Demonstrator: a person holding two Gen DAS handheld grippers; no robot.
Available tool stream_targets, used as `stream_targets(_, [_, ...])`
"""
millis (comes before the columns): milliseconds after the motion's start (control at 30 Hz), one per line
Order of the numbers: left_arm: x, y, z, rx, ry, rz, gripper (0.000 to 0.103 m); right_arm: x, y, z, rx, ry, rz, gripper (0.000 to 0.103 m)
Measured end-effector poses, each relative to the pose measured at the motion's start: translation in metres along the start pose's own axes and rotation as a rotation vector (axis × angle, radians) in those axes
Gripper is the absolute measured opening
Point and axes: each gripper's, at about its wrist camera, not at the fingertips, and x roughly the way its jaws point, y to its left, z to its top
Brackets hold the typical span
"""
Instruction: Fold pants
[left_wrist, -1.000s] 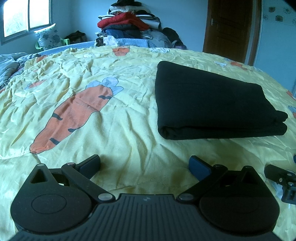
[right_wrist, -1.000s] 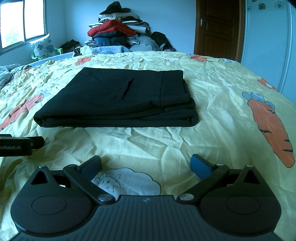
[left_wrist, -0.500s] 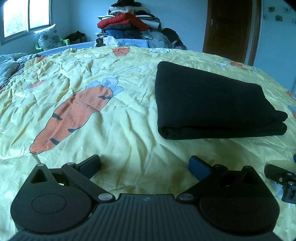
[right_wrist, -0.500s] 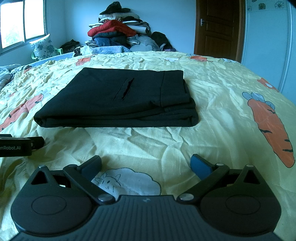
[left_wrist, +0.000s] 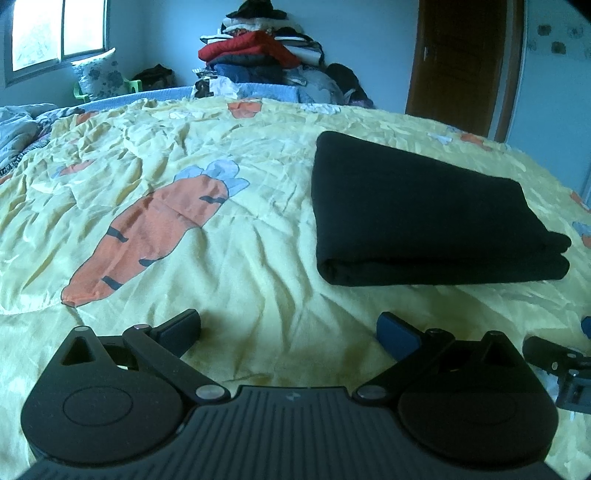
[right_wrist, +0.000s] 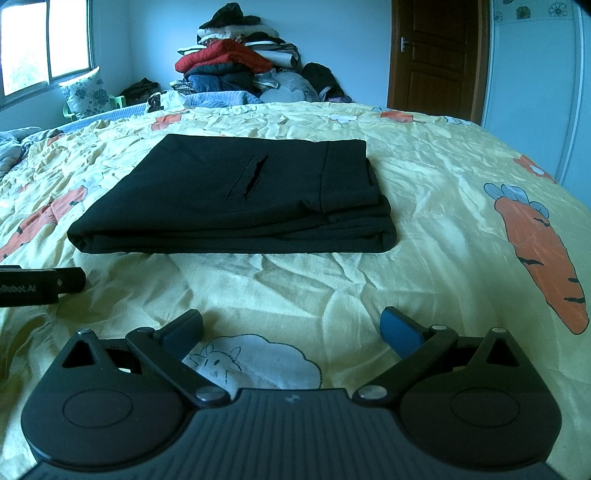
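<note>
Black pants (left_wrist: 424, 214) lie folded into a flat rectangle on the yellow carrot-print bedspread (left_wrist: 229, 266). In the right wrist view the pants (right_wrist: 240, 199) show a pocket slit on top and stacked layers at the right edge. My left gripper (left_wrist: 290, 330) rests low on the bedspread, open, nothing between its fingers, a short way in front of the pants' folded edge. My right gripper (right_wrist: 291, 330) is likewise open and empty, in front of the pants. Each gripper shows at the edge of the other's view: the right one (left_wrist: 554, 365), the left one (right_wrist: 40, 284).
A heap of clothes (right_wrist: 236, 70) stands beyond the far edge of the bed. A brown door (right_wrist: 439, 55) is at the back right, a window (right_wrist: 44, 48) and a patterned pillow (right_wrist: 86, 92) at the back left. Crumpled bedding (left_wrist: 18, 129) lies at the far left.
</note>
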Motion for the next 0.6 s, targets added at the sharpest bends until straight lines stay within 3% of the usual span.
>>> stream_targets(167, [-0.0005,0.0016,-0.0003,-0.01,-0.004,0.01,0.103,-0.0003,-0.0001,0.0,0.0,0.0,0.0,0.103])
stream_targets(433, [-0.0079,0.001,-0.0003,-0.015,-0.045,0.094,0.103,-0.0001,0.0001,0.0,0.0,0.0,0.0,0.103])
stream_targets(600, [-0.0073,0.0065,-0.0001,-0.024,-0.003,0.08,0.103,-0.0002,0.0003,0.0,-0.001,0.001,-0.001,0.103])
